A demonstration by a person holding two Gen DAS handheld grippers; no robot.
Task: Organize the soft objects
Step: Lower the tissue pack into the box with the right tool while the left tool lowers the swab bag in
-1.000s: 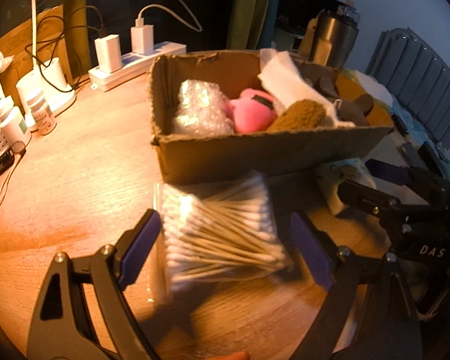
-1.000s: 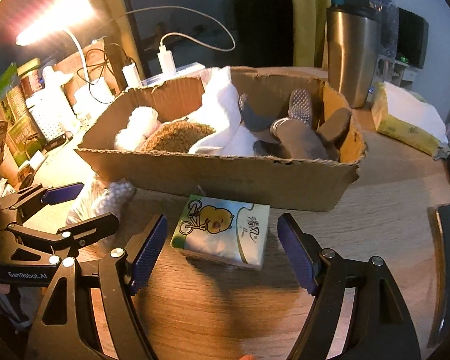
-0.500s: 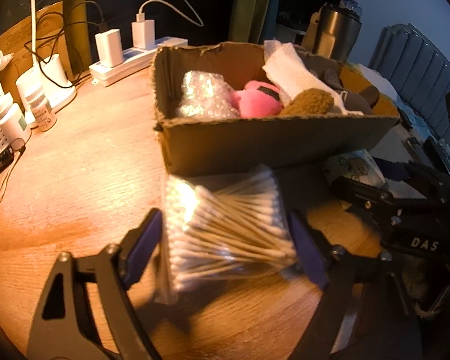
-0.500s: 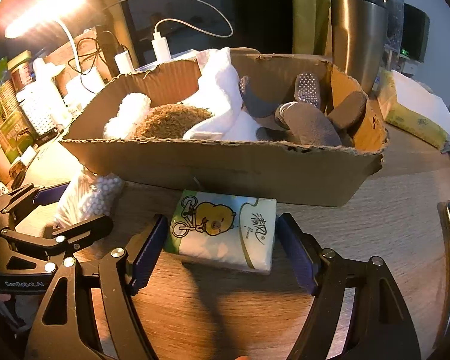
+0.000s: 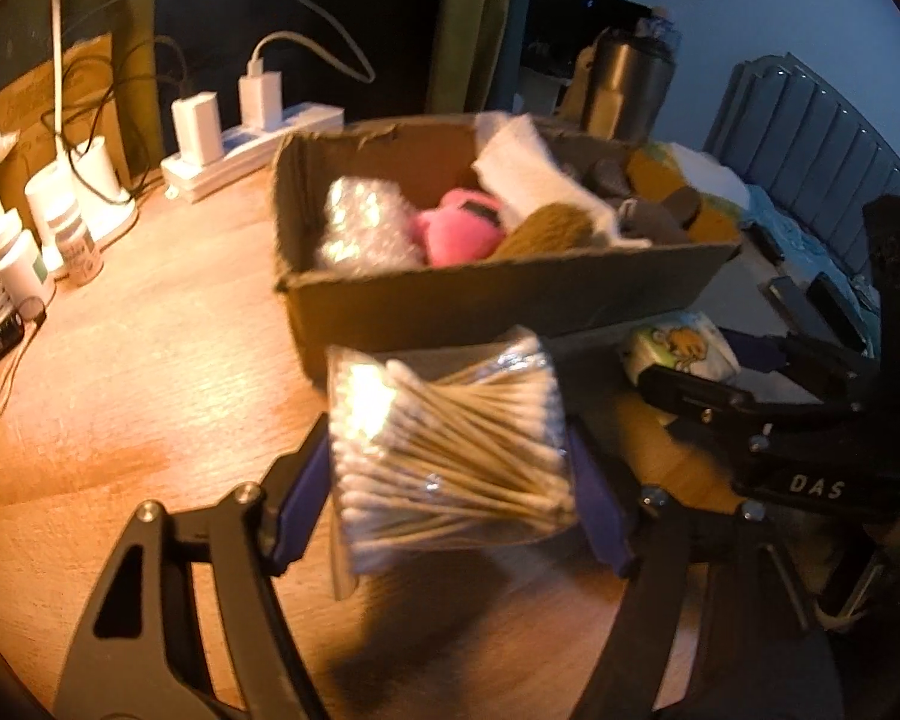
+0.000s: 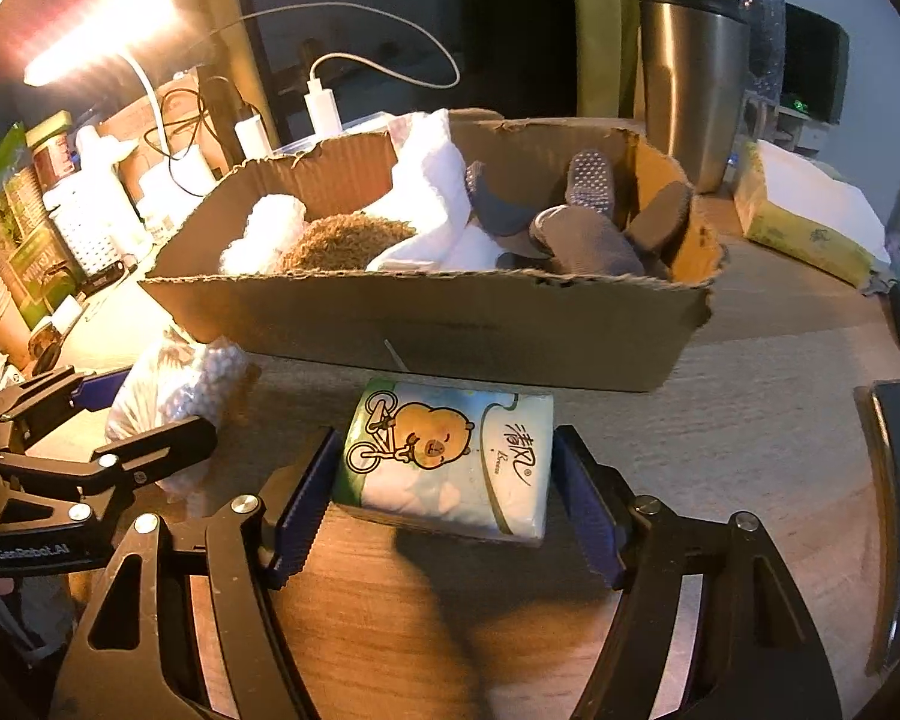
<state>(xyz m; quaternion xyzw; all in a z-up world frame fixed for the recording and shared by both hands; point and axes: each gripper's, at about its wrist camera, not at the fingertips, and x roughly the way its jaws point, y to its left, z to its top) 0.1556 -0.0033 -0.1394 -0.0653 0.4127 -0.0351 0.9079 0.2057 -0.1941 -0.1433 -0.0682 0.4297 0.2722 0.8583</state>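
On the lamp-lit counter (image 5: 150,396), the box (image 6: 450,324) stands just ahead of both tools: left tool (image 5: 450,480) clenches the swabs (image 5: 450,456) crosswise, right tool (image 6: 444,498) clasps the tissues (image 6: 450,462).

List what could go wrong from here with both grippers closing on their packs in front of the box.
1. The bag of cotton swabs is slick, glossy plastic; the left gripper may let it slip or crush the sticks.
2. The cardboard box is already crowded with cloth and plush, so added items may perch on top and tumble out.
3. The right gripper around the tissue pack works close beside the left one; they could collide.
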